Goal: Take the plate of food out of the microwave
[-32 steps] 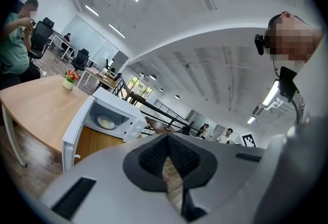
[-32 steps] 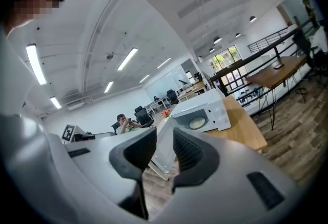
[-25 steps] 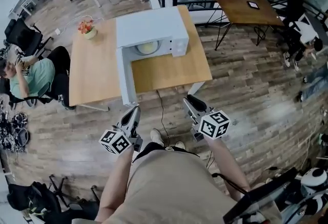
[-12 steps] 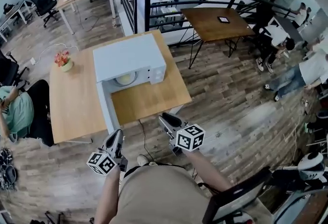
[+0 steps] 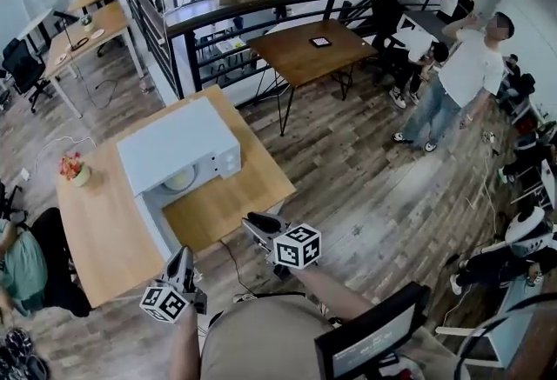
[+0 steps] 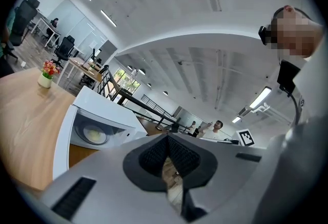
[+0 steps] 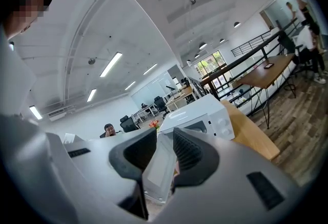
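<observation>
head view: the plate of food (image 5: 178,180) sits inside the microwave (image 5: 174,143), its door (image 5: 158,232) swung open toward you, with a flower pot (image 5: 74,171) on the same table (image 5: 96,235).
left gripper view: your left gripper (image 6: 166,138) is closed and empty.
right gripper view: your right gripper (image 7: 164,138) is narrowly apart and empty, with the door ahead.

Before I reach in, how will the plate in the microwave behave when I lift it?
The plate looks flat and rigid, so it should stay stiff, though probably breakable if knocked on the microwave opening. Its pale surface looks smooth, so it may slip in a pinch. Low and wide, it seems unlikely to tip.
</observation>
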